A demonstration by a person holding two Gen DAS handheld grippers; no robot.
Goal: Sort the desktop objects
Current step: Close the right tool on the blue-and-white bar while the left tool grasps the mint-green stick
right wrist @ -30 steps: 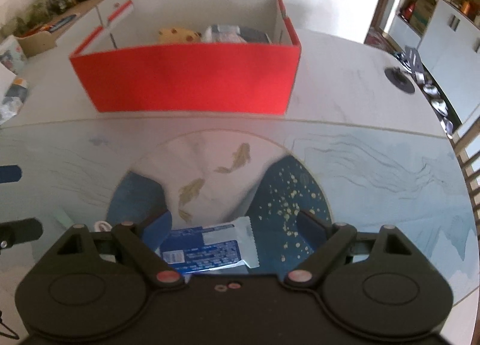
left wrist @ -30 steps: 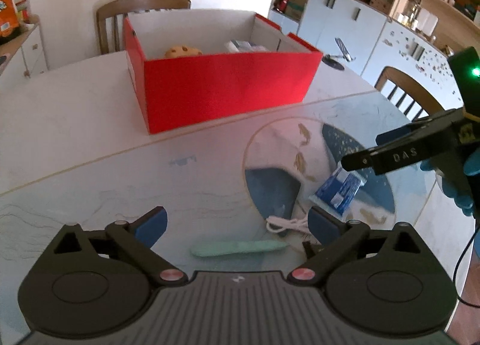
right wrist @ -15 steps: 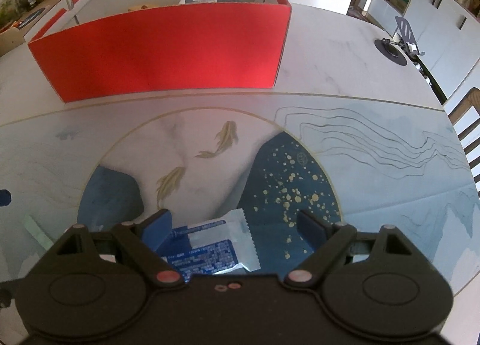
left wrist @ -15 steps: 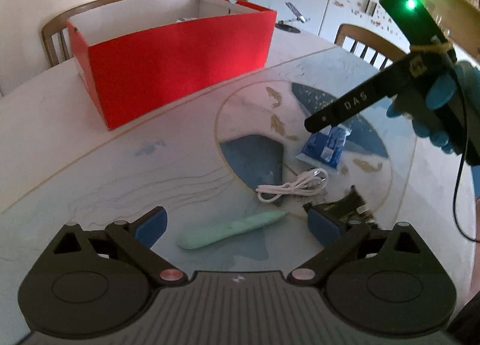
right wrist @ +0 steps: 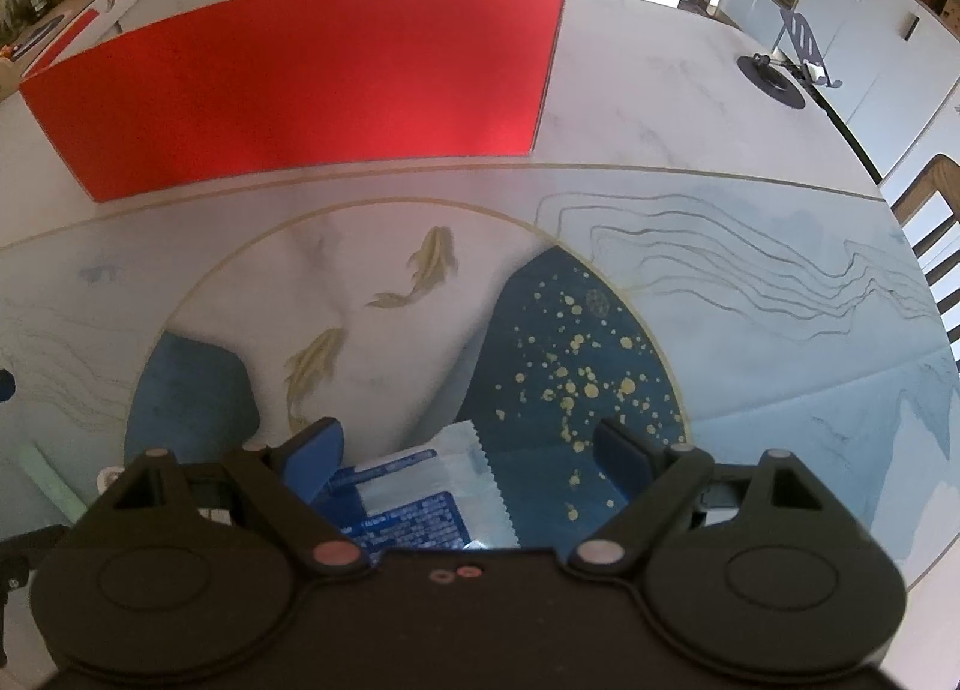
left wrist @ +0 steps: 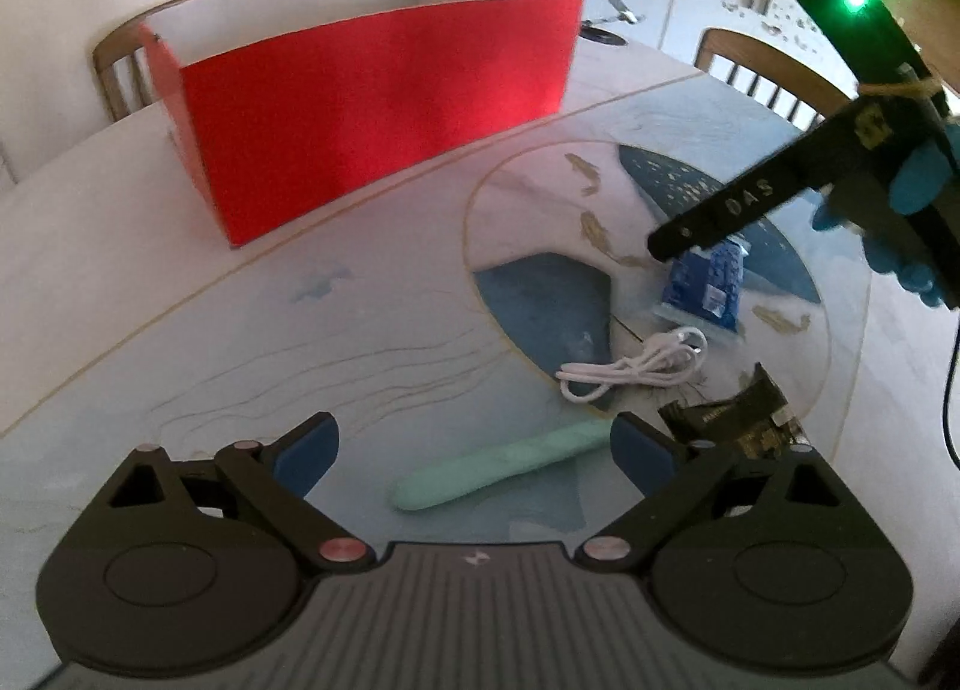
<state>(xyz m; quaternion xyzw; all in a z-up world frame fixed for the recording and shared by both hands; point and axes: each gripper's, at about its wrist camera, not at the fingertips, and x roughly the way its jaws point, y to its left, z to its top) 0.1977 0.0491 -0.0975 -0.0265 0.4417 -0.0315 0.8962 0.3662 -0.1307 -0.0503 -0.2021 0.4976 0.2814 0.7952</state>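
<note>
The left claw (left wrist: pixel 474 453) stood released over one smooth mint-green stick (left wrist: pixel 504 465), which lay on the desk (left wrist: pixel 300 342) between its blue pads. The right claw (right wrist: pixel 468 459), also released, straddled one crinkled blue-and-white packet (right wrist: pixel 414 501) with a serrated edge. Nearby lay one coiled white cable (left wrist: pixel 636 366) and one dark foil wrapper (left wrist: pixel 738 414). Beyond stood one red cardboard box (left wrist: pixel 372 108).

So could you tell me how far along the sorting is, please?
Partly done: something already lies in the red box. In hand: nothing yet; the open left claw straddles the green stick, the open right claw the blue packet. Left: both of those, the white cable and the dark packet.
</note>
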